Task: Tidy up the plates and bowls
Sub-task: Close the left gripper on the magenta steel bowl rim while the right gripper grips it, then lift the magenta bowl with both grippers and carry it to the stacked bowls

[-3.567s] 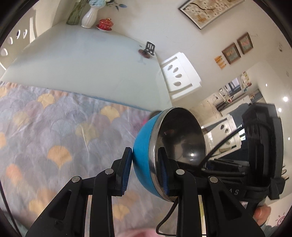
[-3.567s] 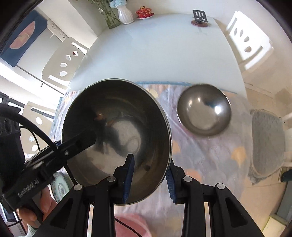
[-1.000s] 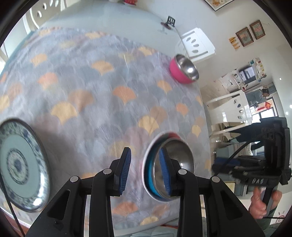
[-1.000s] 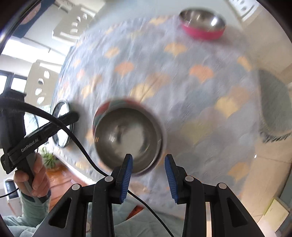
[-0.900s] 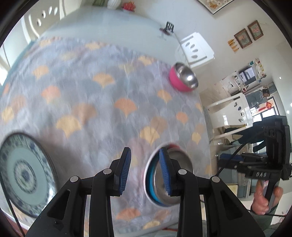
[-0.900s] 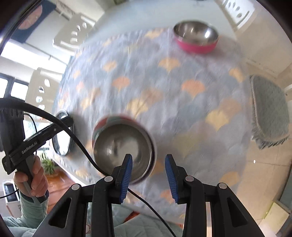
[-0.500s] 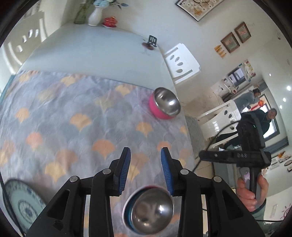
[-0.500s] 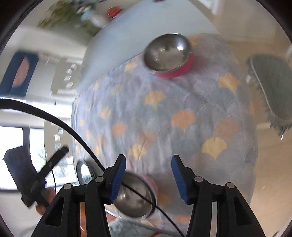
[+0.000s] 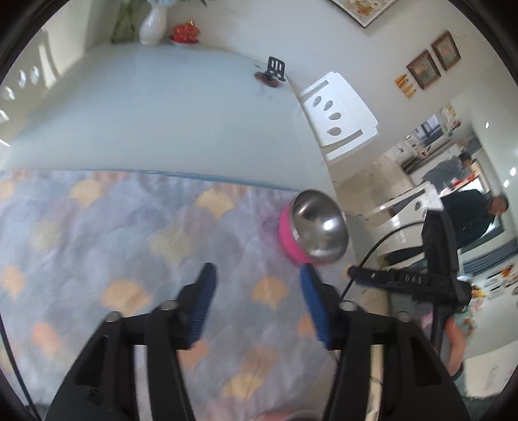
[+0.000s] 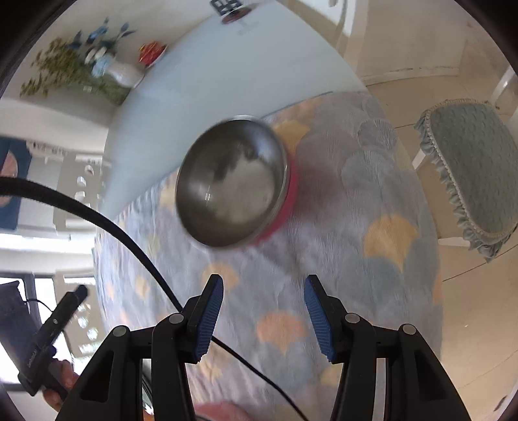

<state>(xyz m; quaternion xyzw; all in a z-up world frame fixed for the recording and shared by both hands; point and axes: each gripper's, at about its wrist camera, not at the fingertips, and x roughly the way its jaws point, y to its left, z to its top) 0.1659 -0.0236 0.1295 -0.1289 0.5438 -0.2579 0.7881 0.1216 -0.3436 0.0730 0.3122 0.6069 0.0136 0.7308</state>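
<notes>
A pink bowl (image 9: 319, 234) with a steel inside stands near the far right corner of the patterned cloth (image 9: 97, 246). In the right wrist view the same pink bowl (image 10: 233, 186) lies ahead of my right gripper (image 10: 262, 311), which is open with nothing between its blue pads. My left gripper (image 9: 257, 298) hangs over the cloth just short of the bowl. Its jaws are opening and nothing is between them. The right gripper (image 9: 404, 278) shows at the right edge of the left wrist view, held in a hand (image 9: 455, 343). The stacked bowls and the plate are out of view.
Beyond the cloth is bare pale table (image 9: 155, 110) with a white vase (image 9: 152, 24), a red dish (image 9: 184, 32) and a small black stand (image 9: 273, 69) at the far end. White chairs (image 9: 340, 113) stand around; a cushioned stool (image 10: 469, 168) is right. A cable (image 10: 129, 233) crosses left. Two people stand in a far room.
Both grippers let go of the stacked bowls, opened wider and moved across the cloth toward the pink bowl, which now looks much closer. The stack and the plate have dropped out of view.
</notes>
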